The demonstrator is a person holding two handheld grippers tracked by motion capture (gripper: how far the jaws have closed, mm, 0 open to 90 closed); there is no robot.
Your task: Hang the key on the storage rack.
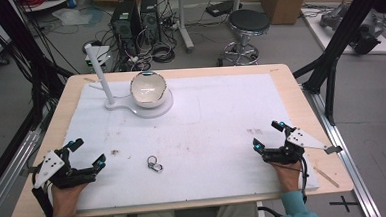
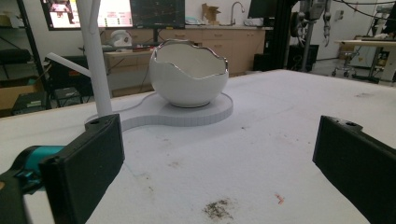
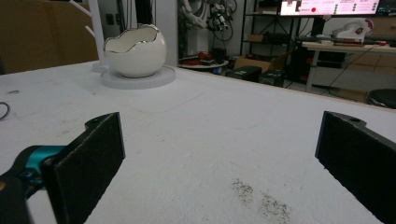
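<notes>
High view. Lab floor with computer towers, cables and a stool [image 1: 248, 23] behind a wooden table [image 1: 290, 83] covered by a white foam mat [image 1: 221, 112]. Far left of the mat: a white stand [image 1: 111, 95] with a branched post and, on its round base, a white egg-shaped bowl [image 1: 149, 89] with a jagged silver rim. Near edge, centre-left: small metal rings [image 1: 154, 164], lying loose, nearer the left gripper [image 1: 87, 155] than the right gripper [image 1: 269, 135]. Both grippers rest at the near corners, jaws apart, holding nothing.

Left gripper view. Jaws wide apart over stained mat; bowl [image 2: 189, 77] and post [image 2: 95, 60] ahead.

Right gripper view. Jaws wide apart; bowl [image 3: 135, 50] far left; a ring's edge [image 3: 3, 111] at the frame's left border.

Status, judged: nothing grasped, rings untouched; pick-up and placing remain.
</notes>
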